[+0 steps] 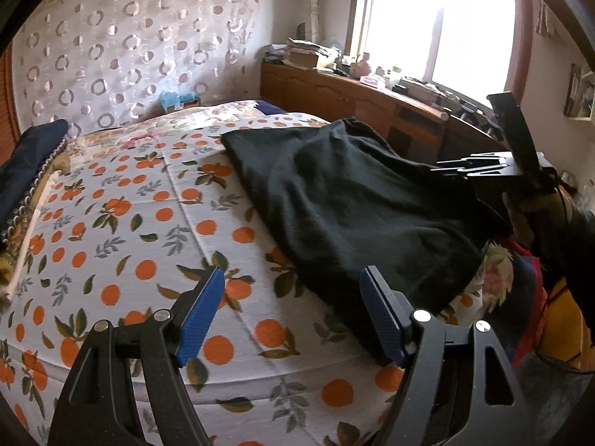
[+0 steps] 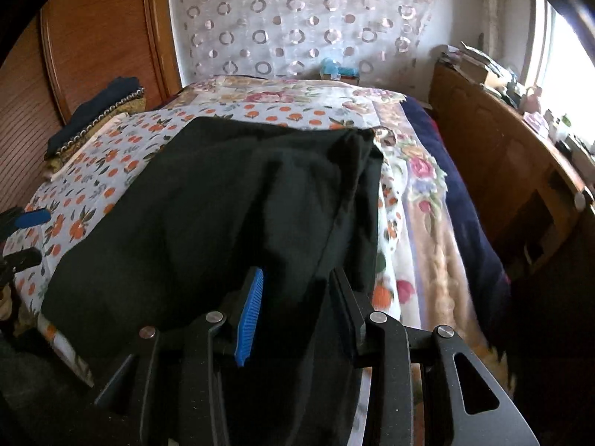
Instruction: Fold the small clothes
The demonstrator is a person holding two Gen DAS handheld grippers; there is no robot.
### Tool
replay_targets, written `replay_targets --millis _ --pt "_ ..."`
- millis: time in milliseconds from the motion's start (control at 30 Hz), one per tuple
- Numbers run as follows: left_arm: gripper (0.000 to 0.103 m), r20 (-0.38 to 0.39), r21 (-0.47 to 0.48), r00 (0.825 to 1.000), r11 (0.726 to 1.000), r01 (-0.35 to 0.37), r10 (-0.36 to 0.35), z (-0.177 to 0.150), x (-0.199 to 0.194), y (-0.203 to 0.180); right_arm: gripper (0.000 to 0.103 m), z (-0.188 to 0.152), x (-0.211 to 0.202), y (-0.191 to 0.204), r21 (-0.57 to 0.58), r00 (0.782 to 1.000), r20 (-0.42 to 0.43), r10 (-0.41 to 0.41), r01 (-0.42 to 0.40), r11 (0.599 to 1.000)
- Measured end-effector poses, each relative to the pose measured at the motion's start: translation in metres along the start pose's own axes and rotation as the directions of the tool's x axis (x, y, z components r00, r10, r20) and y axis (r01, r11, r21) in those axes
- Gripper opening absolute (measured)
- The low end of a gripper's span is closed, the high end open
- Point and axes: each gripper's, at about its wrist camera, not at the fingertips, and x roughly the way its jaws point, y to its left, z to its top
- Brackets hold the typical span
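A black garment (image 1: 353, 200) lies spread on the bed with the orange-print sheet (image 1: 122, 223). My left gripper (image 1: 290, 316) is open and empty, just above the sheet beside the garment's near left edge. My right gripper (image 2: 297, 316) has the garment's (image 2: 223, 204) near edge between its blue-padded fingers (image 2: 251, 319), with cloth draped over them; the jaws stand fairly wide. The right gripper also shows in the left wrist view (image 1: 483, 169) at the garment's right side. The left gripper's fingertips (image 2: 33, 219) show at the left edge of the right wrist view.
A folded dark pile with a beaded trim (image 1: 26, 171) sits at the bed's left side. A floral quilt (image 2: 420, 193) covers the bed's right part. A wooden cabinet (image 1: 353, 100) with clutter stands under the window. A wooden wardrobe (image 2: 93, 37) stands at the left.
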Motion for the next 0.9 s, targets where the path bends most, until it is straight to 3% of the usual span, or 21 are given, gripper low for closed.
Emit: replay_targets --millis 167,300,500,900 --pt "0.076 -0.024 0.021 0.999 0.999 0.036 -0.035 0.0 0.005 -0.012 0.036 -0.009 -0.021 0.001 0.022 1.0 0.024 -0.002 0.001 1.0" --pt "0.076 -0.032 0.04 0.998 0.998 0.049 -0.048 -0.001 0.008 -0.021 0.005 -0.021 -0.033 0.006 0.013 0.997 0.076 -0.008 0.007 1.0" --pt "0.076 -0.067 0.052 0.996 0.996 0.068 -0.064 -0.004 0.016 -0.026 0.003 -0.037 -0.042 0.005 0.017 0.995 0.078 -0.055 0.054 0.998" --pt "0.076 -0.124 0.069 0.99 0.995 0.072 -0.063 -0.014 0.028 -0.032 0.006 -0.035 -0.047 0.016 -0.011 0.991 0.076 -0.106 0.108 0.994"
